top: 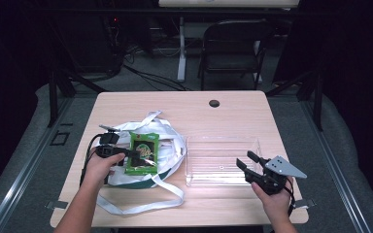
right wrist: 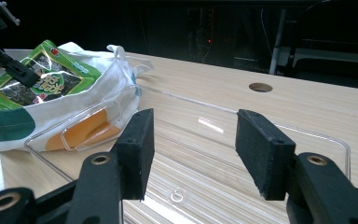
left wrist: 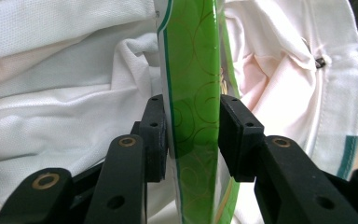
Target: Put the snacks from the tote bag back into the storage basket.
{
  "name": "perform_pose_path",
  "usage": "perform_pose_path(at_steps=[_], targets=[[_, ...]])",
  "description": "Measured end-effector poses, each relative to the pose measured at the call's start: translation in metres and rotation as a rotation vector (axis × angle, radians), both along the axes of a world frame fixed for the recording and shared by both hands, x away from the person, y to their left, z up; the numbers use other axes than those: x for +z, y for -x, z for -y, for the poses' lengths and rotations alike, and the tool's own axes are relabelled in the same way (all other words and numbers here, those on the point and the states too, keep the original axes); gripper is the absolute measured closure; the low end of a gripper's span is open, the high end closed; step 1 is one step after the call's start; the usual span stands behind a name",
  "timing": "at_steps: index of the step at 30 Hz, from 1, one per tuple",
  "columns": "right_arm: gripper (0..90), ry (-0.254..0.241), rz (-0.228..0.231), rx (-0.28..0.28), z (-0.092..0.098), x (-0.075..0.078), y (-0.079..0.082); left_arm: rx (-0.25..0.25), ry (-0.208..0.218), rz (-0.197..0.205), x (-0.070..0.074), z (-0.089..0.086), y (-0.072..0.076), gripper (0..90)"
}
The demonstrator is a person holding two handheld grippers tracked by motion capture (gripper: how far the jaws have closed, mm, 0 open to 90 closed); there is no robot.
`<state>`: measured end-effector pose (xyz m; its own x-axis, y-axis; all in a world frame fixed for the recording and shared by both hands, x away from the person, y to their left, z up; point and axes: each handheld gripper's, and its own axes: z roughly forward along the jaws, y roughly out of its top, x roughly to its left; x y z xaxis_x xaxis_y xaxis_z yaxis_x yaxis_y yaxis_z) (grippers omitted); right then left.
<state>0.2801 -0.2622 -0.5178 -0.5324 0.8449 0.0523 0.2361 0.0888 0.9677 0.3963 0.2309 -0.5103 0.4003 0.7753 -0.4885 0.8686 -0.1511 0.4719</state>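
A green snack packet lies on top of a white cloth bag at the table's left. My left gripper is shut on the packet's left edge; in the left gripper view the packet stands edge-on between the two pads, with the white bag behind it. A clear plastic tray sits to the right of the bag. My right gripper stands open at the tray's near right corner, with nothing between its fingers. In the right gripper view the tray lies ahead, and the packet rests on the bag at left.
The bag's long white straps trail toward the table's front edge. A round hole marks the tabletop at the back. A folding chair stands beyond the table. Bare wood lies behind the tray.
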Motion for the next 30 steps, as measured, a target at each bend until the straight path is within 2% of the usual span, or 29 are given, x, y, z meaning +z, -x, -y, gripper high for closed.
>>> perform_pose_path(at_steps=[22,27,29,30], targets=[[47.1,0.001,0.003,-0.002,-0.001,0.000,0.000,-0.033,0.025,0.004,0.002,-0.015,0.014,70.7],[47.1,0.001,0.002,-0.001,-0.002,-0.001,0.000,-0.031,0.030,0.012,0.001,-0.019,0.016,71.3],[47.1,0.001,0.002,-0.002,-0.002,-0.001,0.000,-0.024,0.032,0.021,0.002,-0.021,0.017,71.6],[47.1,0.002,-0.003,-0.002,-0.002,-0.001,0.000,-0.015,0.037,0.038,0.003,-0.023,0.018,71.7]])
